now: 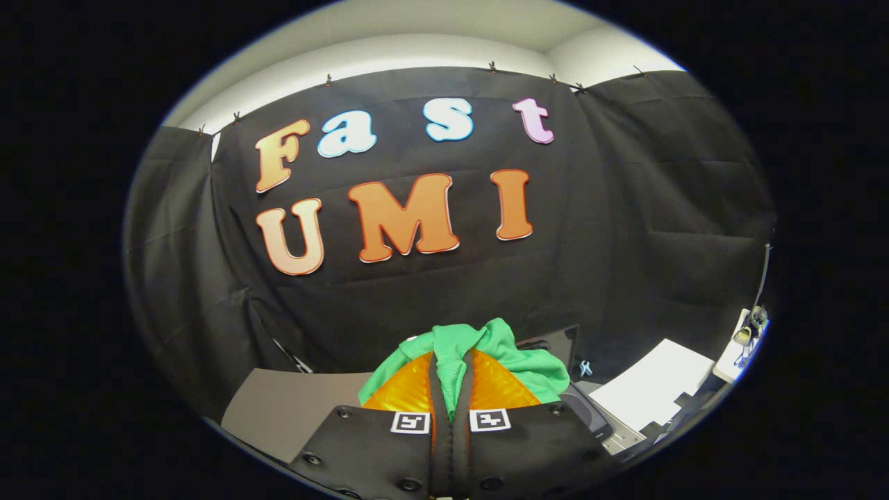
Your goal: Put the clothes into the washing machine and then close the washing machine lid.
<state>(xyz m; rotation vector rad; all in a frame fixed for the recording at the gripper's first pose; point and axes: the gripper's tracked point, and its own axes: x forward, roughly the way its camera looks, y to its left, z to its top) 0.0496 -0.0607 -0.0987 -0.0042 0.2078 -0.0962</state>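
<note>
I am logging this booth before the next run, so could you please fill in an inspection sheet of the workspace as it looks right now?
Surface: a grey tabletop lies below and beside the fingers.
Job's things: a green garment is bunched between and just ahead of the fingers; a dark machine edge sits beside them, its lid state unclear.
Clutter: a white flat sheet or box beyond the machine; a small blue clip near it.
Grippers: the gripper has its jaws pressed together on the garment.
Cables: a thin cord hangs at the far side.
Surroundings: black cloth wall, white wall above it.
</note>
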